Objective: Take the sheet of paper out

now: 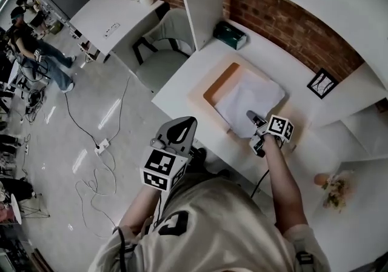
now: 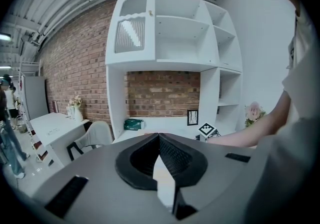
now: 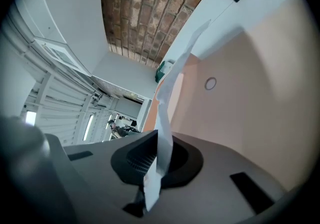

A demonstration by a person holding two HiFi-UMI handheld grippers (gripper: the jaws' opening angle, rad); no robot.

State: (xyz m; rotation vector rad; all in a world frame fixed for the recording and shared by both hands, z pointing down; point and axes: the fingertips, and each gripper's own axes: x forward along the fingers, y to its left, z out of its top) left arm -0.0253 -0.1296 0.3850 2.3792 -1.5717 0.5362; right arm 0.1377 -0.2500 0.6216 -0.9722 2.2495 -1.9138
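A white sheet of paper (image 1: 251, 98) lies in a shallow peach tray (image 1: 213, 85) on the white desk. My right gripper (image 1: 250, 115) reaches over the tray's near edge and is shut on the sheet's near side. In the right gripper view the sheet (image 3: 172, 76) runs edge-on from the closed right gripper (image 3: 156, 143) up along the tray's peach wall (image 3: 240, 103). My left gripper (image 1: 185, 126) hangs off the desk's front left, above the floor, apart from the tray. In its own view the left gripper (image 2: 159, 138) has its tips together with nothing between them.
A green tissue box (image 1: 230, 34) and a framed picture (image 1: 321, 83) stand behind the tray against the brick wall. White shelf uprights (image 1: 203, 4) flank the desk. Flowers (image 1: 333, 189) sit at the right. A chair (image 1: 163, 53) and floor cables (image 1: 100, 143) lie to the left.
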